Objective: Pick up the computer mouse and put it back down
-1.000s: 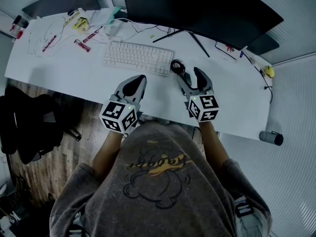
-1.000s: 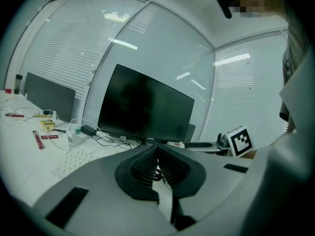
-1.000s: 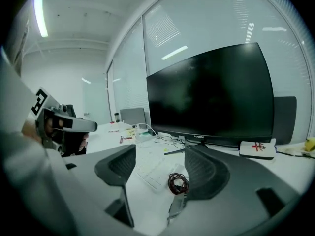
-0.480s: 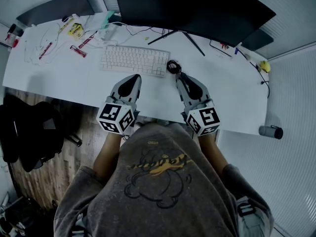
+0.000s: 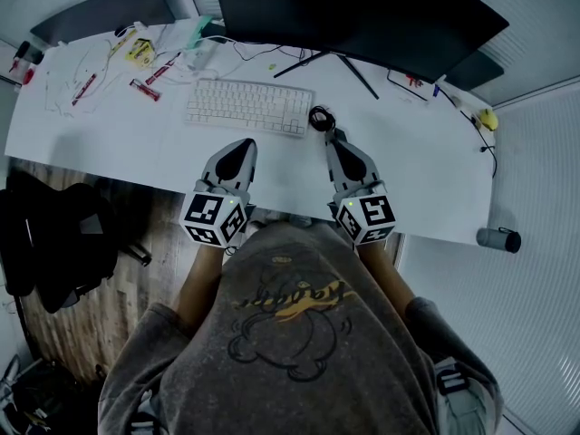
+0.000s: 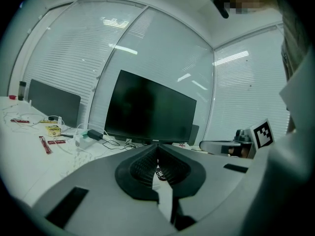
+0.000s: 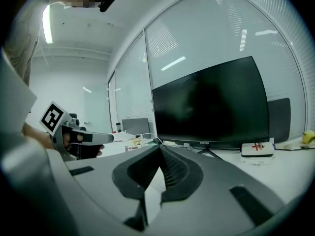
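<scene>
Far left, a black office chair (image 5: pixel 54 243) stands on the wood floor beside the white desk (image 5: pixel 118 143). Red pens and thin white cables are scattered on the desk's left end.

The white rectangular keyboard (image 5: pixel 249 107) sits mid-desk, in front of the big black monitor (image 5: pixel 362 16).

The left gripper (image 5: pixel 243 145), grey with a marker cube, is over the desk's near edge, just below the keyboard. Its tongs are pressed together with the tips meeting (image 6: pixel 157 145), and nothing is between them.

The coiled black cable (image 5: pixel 319 117) lies just right of the keyboard.

The black computer mouse (image 5: pixel 336 136) shows only as a small dark bit on the desk at the right gripper's tip, just below the coil. The gripper covers the rest, so I can't tell if they touch.

The right gripper (image 5: pixel 334 140) has its tongs pressed together with the tips meeting (image 7: pixel 158 146). Nothing is pinched, and the mouse isn't in the right gripper view.

Far right, a small yellow object (image 5: pixel 489 119) sits on the desk end. A dark cylinder (image 5: pixel 498 239) is off the corner.
</scene>
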The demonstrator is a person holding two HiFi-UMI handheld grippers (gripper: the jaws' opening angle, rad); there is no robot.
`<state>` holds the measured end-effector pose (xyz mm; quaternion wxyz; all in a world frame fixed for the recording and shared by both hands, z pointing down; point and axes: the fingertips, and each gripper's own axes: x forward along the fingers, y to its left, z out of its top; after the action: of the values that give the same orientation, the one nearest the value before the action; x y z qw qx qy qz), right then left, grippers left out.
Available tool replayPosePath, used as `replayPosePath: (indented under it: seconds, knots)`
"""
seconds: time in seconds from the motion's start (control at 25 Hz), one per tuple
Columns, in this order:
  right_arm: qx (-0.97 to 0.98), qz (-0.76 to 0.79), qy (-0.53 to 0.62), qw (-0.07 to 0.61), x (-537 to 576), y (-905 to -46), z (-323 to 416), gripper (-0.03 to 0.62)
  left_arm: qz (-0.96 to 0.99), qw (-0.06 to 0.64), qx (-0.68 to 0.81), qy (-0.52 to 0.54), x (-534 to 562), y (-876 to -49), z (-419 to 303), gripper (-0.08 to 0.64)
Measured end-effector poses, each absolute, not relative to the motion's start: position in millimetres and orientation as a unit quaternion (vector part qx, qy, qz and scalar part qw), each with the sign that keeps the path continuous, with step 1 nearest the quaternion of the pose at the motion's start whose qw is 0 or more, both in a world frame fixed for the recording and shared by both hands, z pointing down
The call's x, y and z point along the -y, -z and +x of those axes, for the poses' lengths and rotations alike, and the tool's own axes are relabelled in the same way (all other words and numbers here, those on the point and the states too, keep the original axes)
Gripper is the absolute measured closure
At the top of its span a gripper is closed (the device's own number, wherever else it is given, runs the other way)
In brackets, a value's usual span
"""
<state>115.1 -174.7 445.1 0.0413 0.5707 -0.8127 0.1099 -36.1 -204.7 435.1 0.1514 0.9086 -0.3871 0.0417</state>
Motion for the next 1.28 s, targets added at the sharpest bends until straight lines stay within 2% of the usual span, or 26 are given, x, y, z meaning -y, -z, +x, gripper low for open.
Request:
replayPosePath:
  seconds: [1.28]
  knots:
    - [0.808, 0.575, -0.118, 0.043, 160, -455, 117, 0.586, 0.895, 0.155, 0.416, -0.036, 189, -442, -60, 0.541]
